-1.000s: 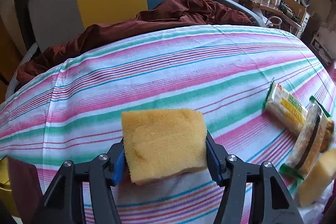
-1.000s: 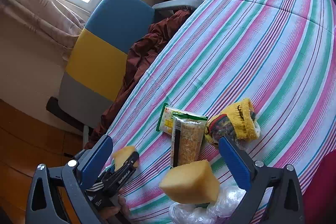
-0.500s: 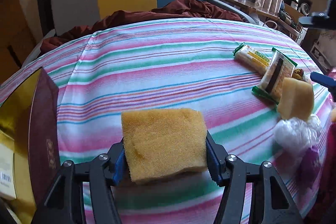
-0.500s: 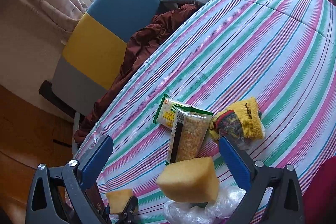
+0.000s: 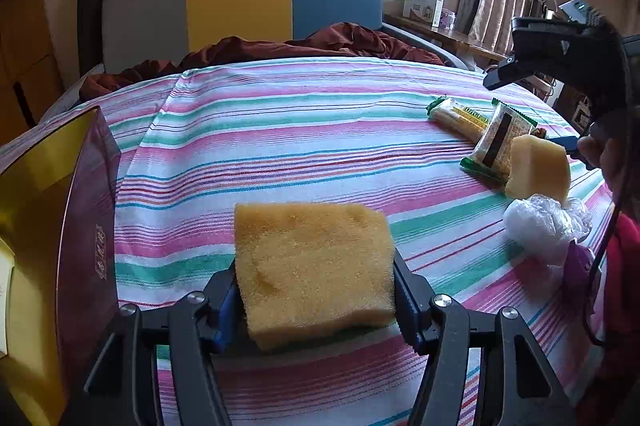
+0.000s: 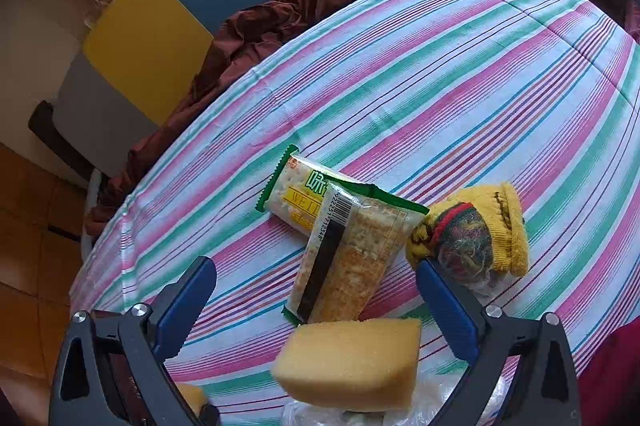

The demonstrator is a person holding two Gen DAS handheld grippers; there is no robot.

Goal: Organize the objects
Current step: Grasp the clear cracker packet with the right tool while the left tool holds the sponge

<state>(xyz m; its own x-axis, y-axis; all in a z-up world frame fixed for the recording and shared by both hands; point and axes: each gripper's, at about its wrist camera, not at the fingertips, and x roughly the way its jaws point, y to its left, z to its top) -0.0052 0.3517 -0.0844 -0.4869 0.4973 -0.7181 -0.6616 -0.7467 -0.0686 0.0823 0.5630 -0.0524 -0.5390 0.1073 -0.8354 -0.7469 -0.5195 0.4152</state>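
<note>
The left gripper (image 5: 316,302) squeezes an orange sponge (image 5: 310,266) above the striped cloth (image 5: 280,146), beside the gold box (image 5: 44,210) — soft foam could slip free. The right gripper (image 6: 316,290) gapes, holding nothing — 1 second sponge (image 6: 352,362) sits below it.

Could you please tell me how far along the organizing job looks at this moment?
Nothing visibly sits in the box at the left yet; its inside is mostly hidden. In hand: the left claw grips a sponge. The right claw is open over the pile. Left on the striped cloth: another sponge, two cracker packs, a yellow sock bundle and a plastic bag.
</note>
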